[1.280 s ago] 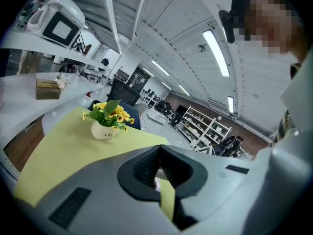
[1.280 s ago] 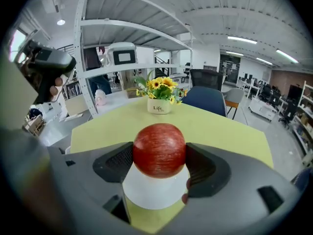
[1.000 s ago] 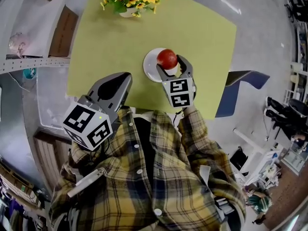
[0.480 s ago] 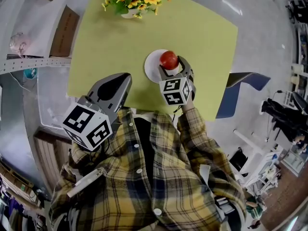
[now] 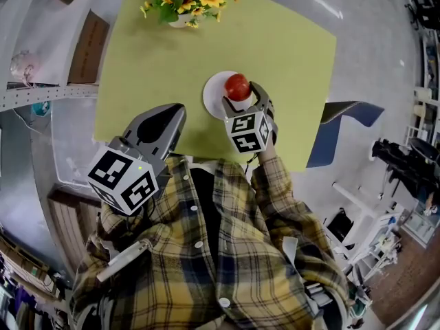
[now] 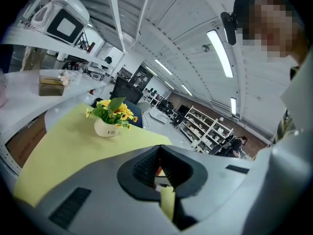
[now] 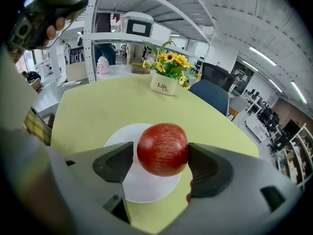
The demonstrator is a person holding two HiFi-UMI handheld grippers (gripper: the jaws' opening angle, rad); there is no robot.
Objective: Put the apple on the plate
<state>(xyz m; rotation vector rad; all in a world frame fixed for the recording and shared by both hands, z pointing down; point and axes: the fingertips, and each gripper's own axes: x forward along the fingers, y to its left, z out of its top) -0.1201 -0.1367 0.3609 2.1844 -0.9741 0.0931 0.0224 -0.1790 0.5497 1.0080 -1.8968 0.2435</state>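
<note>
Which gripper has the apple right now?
The right gripper, closed on the apple over the plate; the left gripper is shut and empty.

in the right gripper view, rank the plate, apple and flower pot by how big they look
1. plate
2. apple
3. pot
The pot stands farther from the camera, so it may only look smaller than the apple.

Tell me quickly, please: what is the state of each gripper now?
Left gripper: closed, empty.
Right gripper: closed on the apple, above the plate.
</note>
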